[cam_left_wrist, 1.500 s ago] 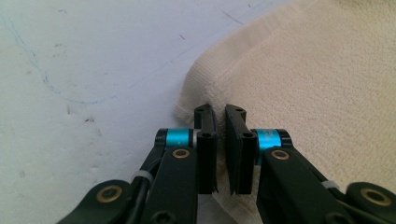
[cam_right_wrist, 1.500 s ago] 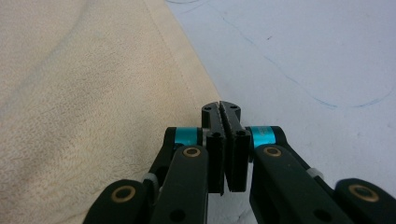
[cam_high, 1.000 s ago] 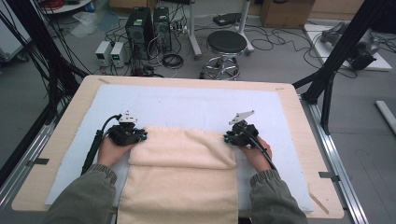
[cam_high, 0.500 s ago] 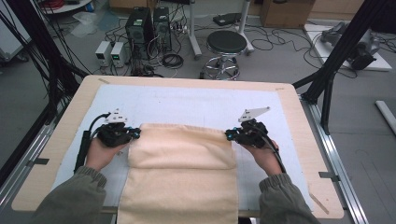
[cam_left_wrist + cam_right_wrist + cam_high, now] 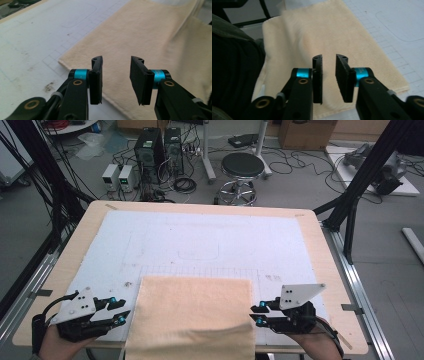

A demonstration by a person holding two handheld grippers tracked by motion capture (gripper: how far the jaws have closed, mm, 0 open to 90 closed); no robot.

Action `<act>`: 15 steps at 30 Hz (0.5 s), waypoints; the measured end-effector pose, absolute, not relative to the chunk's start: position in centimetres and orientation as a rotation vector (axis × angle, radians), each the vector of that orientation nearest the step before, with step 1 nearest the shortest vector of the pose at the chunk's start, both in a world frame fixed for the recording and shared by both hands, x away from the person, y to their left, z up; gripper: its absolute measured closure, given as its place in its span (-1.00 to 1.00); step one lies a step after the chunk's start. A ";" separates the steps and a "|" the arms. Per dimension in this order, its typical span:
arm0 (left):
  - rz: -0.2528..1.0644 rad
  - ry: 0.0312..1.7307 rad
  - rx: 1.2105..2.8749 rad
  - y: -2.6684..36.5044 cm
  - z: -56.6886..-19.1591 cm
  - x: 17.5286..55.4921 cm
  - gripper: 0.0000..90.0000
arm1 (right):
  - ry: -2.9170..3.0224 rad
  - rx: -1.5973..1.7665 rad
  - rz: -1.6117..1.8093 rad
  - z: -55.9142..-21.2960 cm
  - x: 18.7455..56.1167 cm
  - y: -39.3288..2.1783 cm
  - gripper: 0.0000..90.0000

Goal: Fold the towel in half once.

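At the bottom centre of the high view, a beige towel [image 5: 192, 317] lies folded flat on the white gridded mat [image 5: 200, 245], its near end hanging over the table edge. The mat covers most of a light wooden table [image 5: 90, 227]. Behind the table, top of frame: grey floor, a black round stool [image 5: 242, 166] at upper centre, two black computer towers [image 5: 159, 147] and small grey power supplies [image 5: 119, 176] at upper left, loose cables all around. Black frame struts run down both the left and right edges.

Left gripper [image 5: 119, 312] sits at lower left, just beside the towel's left edge, not touching it. It points right toward the cloth, grey plate on top, cable trailing off left. In the left gripper view its jaws stand apart with nothing between the pads; they have just been opening. The towel's corner lies beyond them.

Right gripper [image 5: 256, 314] sits at lower right, just beside the towel's right edge, pointing left. Its jaws are also released, with a narrower gap and nothing in it, and have just been opening. In the right gripper view the towel lies under and past the pads, and a dark sleeve [image 5: 234, 62] is at left.

Both hands are low, at the table's near edge, mirror-posed either side of the cloth.
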State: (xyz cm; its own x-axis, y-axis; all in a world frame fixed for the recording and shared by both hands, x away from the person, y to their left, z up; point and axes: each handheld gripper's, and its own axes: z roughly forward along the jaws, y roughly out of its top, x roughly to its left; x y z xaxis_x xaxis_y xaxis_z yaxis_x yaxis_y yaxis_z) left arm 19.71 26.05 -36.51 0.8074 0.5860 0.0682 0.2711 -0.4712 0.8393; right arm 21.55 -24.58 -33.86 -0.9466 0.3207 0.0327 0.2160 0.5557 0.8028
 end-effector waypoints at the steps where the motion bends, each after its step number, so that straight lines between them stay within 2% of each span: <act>1: 0.439 0.638 2.084 26.0 -36.7 20.1 0.36 | 2.668 0.476 1.341 -34.0 22.0 -24.6 0.62; 15: 0.456 0.795 2.084 23.8 -40.8 29.4 -0.09 | 2.582 0.698 1.201 -39.6 31.4 -23.6 0.09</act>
